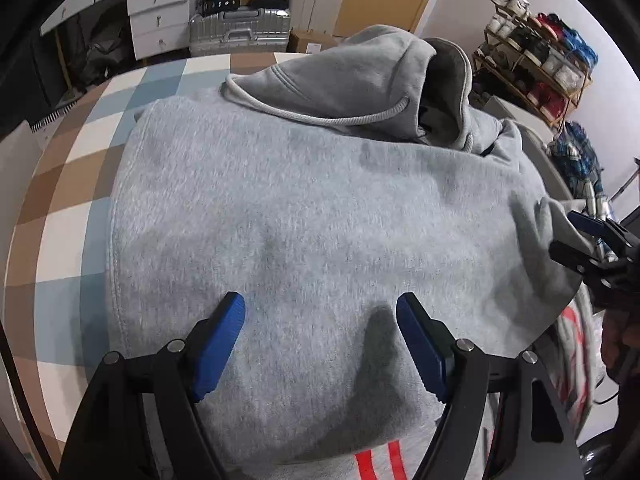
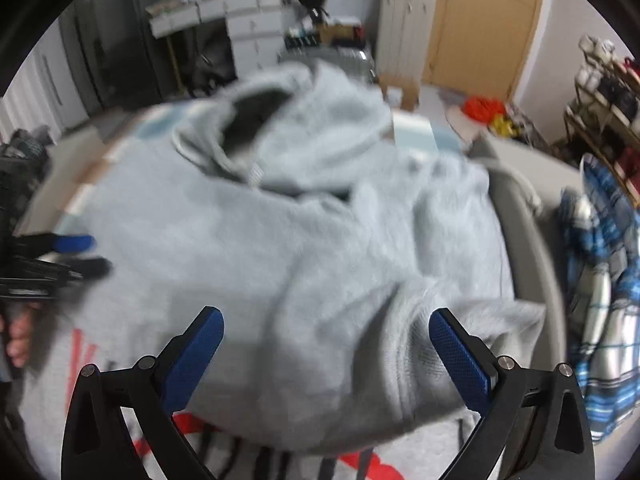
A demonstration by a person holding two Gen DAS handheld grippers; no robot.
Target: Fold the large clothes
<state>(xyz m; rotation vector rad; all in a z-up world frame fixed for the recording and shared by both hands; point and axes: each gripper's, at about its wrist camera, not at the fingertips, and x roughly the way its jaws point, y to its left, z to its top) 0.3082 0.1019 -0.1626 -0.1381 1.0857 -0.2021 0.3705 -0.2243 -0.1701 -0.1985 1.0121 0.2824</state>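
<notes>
A grey hoodie [image 1: 304, 216] lies folded on the checked table [image 1: 68, 184], hood [image 1: 352, 80] at the far end; its red print shows at the near edge. My left gripper [image 1: 320, 304] is open and empty just above the near part of the hoodie. My right gripper [image 2: 326, 320] is open and empty over the hoodie's [image 2: 248, 248] right side, above a bunched fold [image 2: 420, 344]. It also shows at the right edge of the left wrist view [image 1: 580, 232], jaws apart, at the cloth's edge. The right wrist view is blurred.
A silver suitcase [image 1: 240, 28], white drawers [image 1: 160, 12] and a cardboard box [image 1: 308, 42] stand beyond the table. A shoe rack [image 1: 536, 60] stands at the right wall. Blue plaid cloth [image 2: 600, 280] lies to the right on a grey surface [image 2: 532, 248].
</notes>
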